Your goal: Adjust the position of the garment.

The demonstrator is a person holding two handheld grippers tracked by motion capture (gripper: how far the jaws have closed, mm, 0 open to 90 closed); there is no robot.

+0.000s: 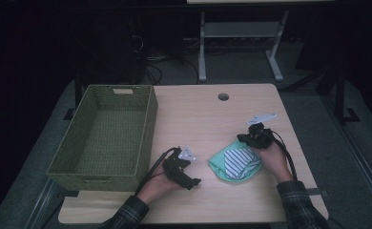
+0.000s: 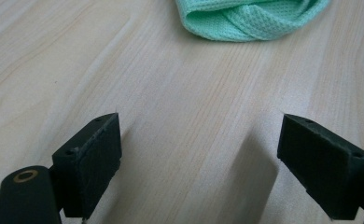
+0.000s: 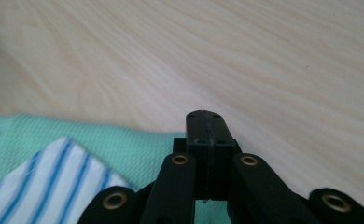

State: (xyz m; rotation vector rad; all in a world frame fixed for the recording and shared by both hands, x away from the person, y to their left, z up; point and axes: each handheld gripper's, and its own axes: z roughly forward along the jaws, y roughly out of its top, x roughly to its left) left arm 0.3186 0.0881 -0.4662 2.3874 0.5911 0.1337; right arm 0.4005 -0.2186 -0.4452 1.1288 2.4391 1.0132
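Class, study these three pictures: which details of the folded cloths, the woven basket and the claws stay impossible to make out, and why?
- Mint-green mesh cloth: left gripper view, cut off by the top edge.
- Blue-and-white striped cloth: right gripper view, cut off by the bottom edge; its folds underneath are hidden.
- Green woven basket: high view, near wall hides its front floor.
- Right claw: high view, too small and dark.

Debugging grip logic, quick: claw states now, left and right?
Left claw: open, nothing between the jaws.
Right claw: closed, holding nothing.
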